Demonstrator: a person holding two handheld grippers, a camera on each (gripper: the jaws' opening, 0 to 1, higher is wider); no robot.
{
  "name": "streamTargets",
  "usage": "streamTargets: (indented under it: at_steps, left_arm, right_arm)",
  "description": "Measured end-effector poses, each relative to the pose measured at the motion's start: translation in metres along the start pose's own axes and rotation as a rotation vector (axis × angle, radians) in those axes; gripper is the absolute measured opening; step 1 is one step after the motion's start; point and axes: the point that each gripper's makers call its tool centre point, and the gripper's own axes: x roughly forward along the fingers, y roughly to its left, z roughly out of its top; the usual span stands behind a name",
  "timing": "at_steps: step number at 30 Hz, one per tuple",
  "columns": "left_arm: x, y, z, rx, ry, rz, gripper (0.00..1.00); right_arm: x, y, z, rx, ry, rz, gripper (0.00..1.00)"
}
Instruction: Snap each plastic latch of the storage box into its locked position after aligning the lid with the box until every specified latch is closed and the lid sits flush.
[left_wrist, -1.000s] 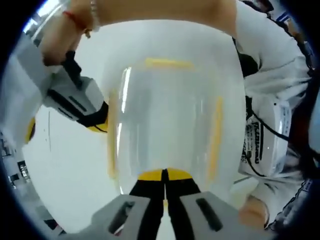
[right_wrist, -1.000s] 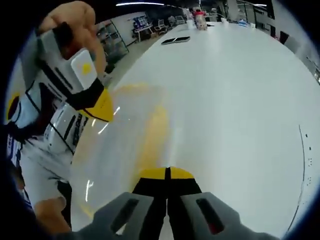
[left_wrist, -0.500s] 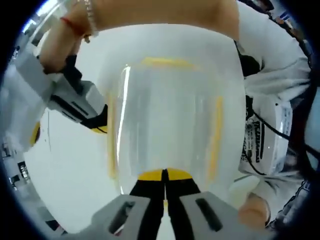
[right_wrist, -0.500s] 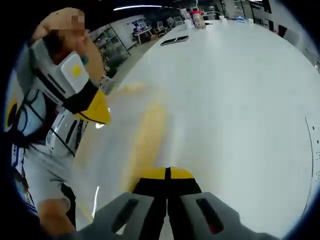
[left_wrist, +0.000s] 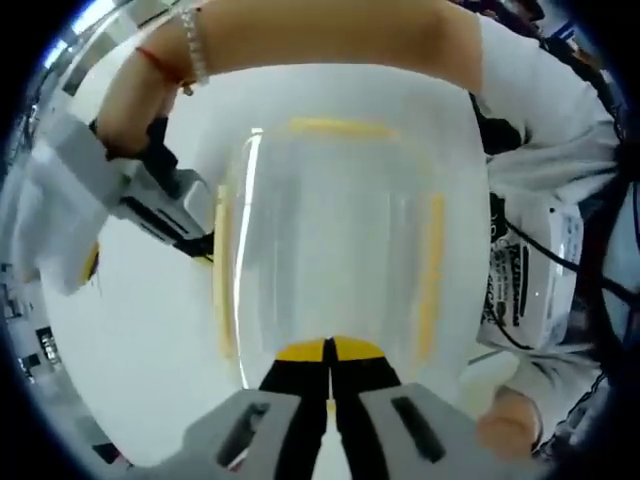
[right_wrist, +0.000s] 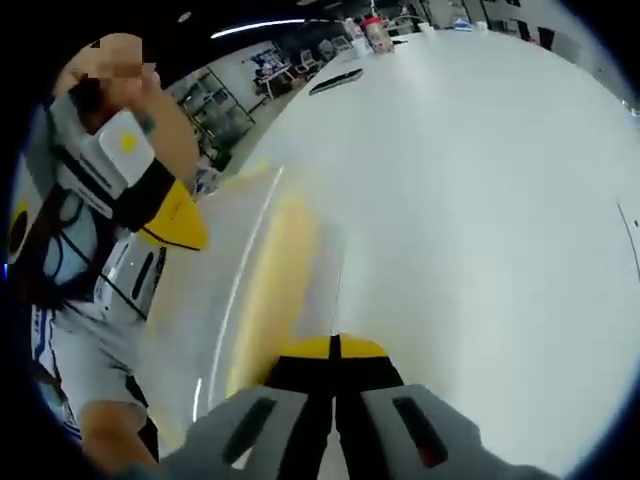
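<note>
Left gripper view: left gripper (left_wrist: 330, 352) has its jaws together, yellow tips touching, nothing clamped between them. The tips sit at the near edge of the clear storage box (left_wrist: 330, 240), which lies straight ahead on the white table (left_wrist: 130, 330). Lid (left_wrist: 340, 200) looks seated on the box. Yellow latches show on all sides: left latch (left_wrist: 222, 270) to the left of the tips, right latch (left_wrist: 432, 270) to the right, far latch (left_wrist: 335, 127) beyond. The right gripper (left_wrist: 195, 245) comes in from the upper left, held by the person's hand (left_wrist: 140, 110); its tip is at the left latch. A second ago it sat lower and clear of the box, so it has moved up to that latch.

Right gripper view: right gripper (right_wrist: 335, 350) jaws together too, empty. The view has rolled toward the box since a second ago; a blurred yellow latch (right_wrist: 272, 280) now runs just ahead and left of the tips. The left gripper (right_wrist: 165, 215) is well off to the left, above the box's other side.

Reading: left gripper steadies the box, right one is lining up to press the side latch. Whether any latch is already snapped shut is hard to say through the blur.
</note>
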Motion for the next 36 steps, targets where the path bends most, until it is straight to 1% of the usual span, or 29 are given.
streamTargets:
  at_steps: [1, 2, 3, 5, 6, 8, 10, 13, 15, 19, 21, 23, 24, 25, 26, 27, 28, 29, 30, 31, 32, 33, 34, 35, 36]
  left_arm:
    - [0.0, 0.0, 0.0, 0.008, -0.003, 0.005, 0.0]
    - [-0.001, 0.001, -0.001, 0.012, -0.014, 0.003, 0.0]
    - [-0.001, 0.002, 0.0, 0.007, -0.034, -0.004, 0.0]
    - [-0.001, 0.002, -0.001, -0.004, -0.064, -0.006, 0.0]
    - [-0.002, 0.002, -0.001, -0.003, -0.067, -0.005, 0.0]
    - [-0.001, 0.003, 0.0, -0.008, -0.077, -0.006, 0.0]
    - [0.0, 0.004, 0.0, -0.016, -0.086, -0.017, 0.0]
    - [0.001, 0.003, 0.001, -0.028, -0.093, -0.022, 0.0]
    - [0.002, 0.003, 0.003, -0.021, -0.086, -0.025, 0.0]
    - [0.004, 0.003, 0.004, -0.011, -0.062, -0.036, 0.0]
    - [0.005, 0.003, 0.004, -0.012, -0.059, -0.042, 0.0]
    - [0.004, 0.002, 0.003, -0.013, -0.06, -0.043, 0.0]
    - [0.004, 0.002, 0.004, -0.011, -0.059, -0.041, 0.0]
    - [0.004, 0.0, 0.006, 0.01, -0.064, -0.06, 0.0]
    - [0.006, 0.002, 0.01, -0.006, -0.08, -0.046, 0.0]
    - [0.004, 0.002, 0.01, -0.004, -0.085, -0.042, 0.0]
    - [0.002, 0.002, 0.011, 0.013, -0.084, -0.043, 0.0]
    - [0.002, 0.001, 0.01, 0.02, -0.09, -0.046, 0.0]
    - [0.001, 0.002, 0.01, 0.015, -0.097, -0.051, 0.0]
    - [0.001, 0.001, 0.01, 0.023, -0.103, -0.049, 0.0]
    - [0.001, 0.001, 0.01, 0.023, -0.106, -0.045, 0.0]
    - [0.001, 0.0, 0.009, 0.008, -0.108, -0.039, 0.0]
    - [0.0, 0.001, 0.009, 0.001, -0.11, -0.036, 0.0]
    - [0.0, 0.0, 0.008, 0.001, -0.116, -0.033, 0.0]
    - [-0.001, -0.001, 0.008, 0.019, -0.131, -0.028, 0.0]
  right_arm:
    - [0.001, -0.001, 0.004, -0.025, -0.001, -0.006, 0.0]
    - [-0.001, -0.001, 0.015, -0.009, -0.038, -0.007, 0.0]
    - [0.001, 0.0, 0.019, -0.029, -0.025, -0.012, 0.0]
    - [0.007, 0.0, 0.027, -0.028, 0.008, -0.019, 0.0]
    - [0.007, -0.001, 0.028, -0.017, 0.023, -0.015, 0.0]
    - [0.012, -0.001, 0.033, -0.013, 0.021, -0.01, 0.0]
    - [0.02, -0.002, 0.037, 0.004, 0.048, -0.008, 0.0]
    - [0.019, -0.002, 0.036, 0.011, 0.07, -0.007, 0.0]
    - [0.017, -0.003, 0.035, 0.016, 0.092, -0.02, 0.0]
    - [0.016, -0.004, 0.034, 0.013, 0.098, -0.01, 0.0]
    - [0.018, -0.006, 0.038, 0.011, 0.097, -0.005, 0.0]
    - [0.019, -0.007, 0.037, 0.015, 0.114, 0.005, 0.0]
    - [0.019, -0.007, 0.036, 0.009, 0.132, -0.001, 0.0]
    - [0.021, -0.007, 0.024, 0.004, 0.218, -0.021, 0.0]
    - [0.021, 0.001, 0.022, 0.025, 0.219, 0.063, 0.0]
    - [0.023, 0.0, 0.024, -0.007, 0.192, 0.032, 0.0]
    - [0.011, -0.016, 0.032, -0.011, 0.198, 0.029, 0.0]
    - [0.007, -0.021, 0.034, -0.016, 0.197, 0.023, 0.0]
    - [0.011, -0.016, 0.032, -0.003, 0.183, 0.016, 0.0]
    - [0.01, -0.016, 0.032, -0.002, 0.176, 0.011, 0.0]
    - [0.024, -0.005, 0.026, -0.06, 0.137, -0.038, 0.0]
    - [0.025, 0.021, 0.021, 0.035, 0.147, 0.077, 0.0]
    - [0.016, 0.018, 0.028, 0.086, 0.151, 0.134, 0.0]
    - [0.014, 0.009, 0.031, 0.07, 0.141, 0.123, 0.0]
    - [0.02, -0.006, 0.029, -0.01, 0.126, 0.02, 0.0]
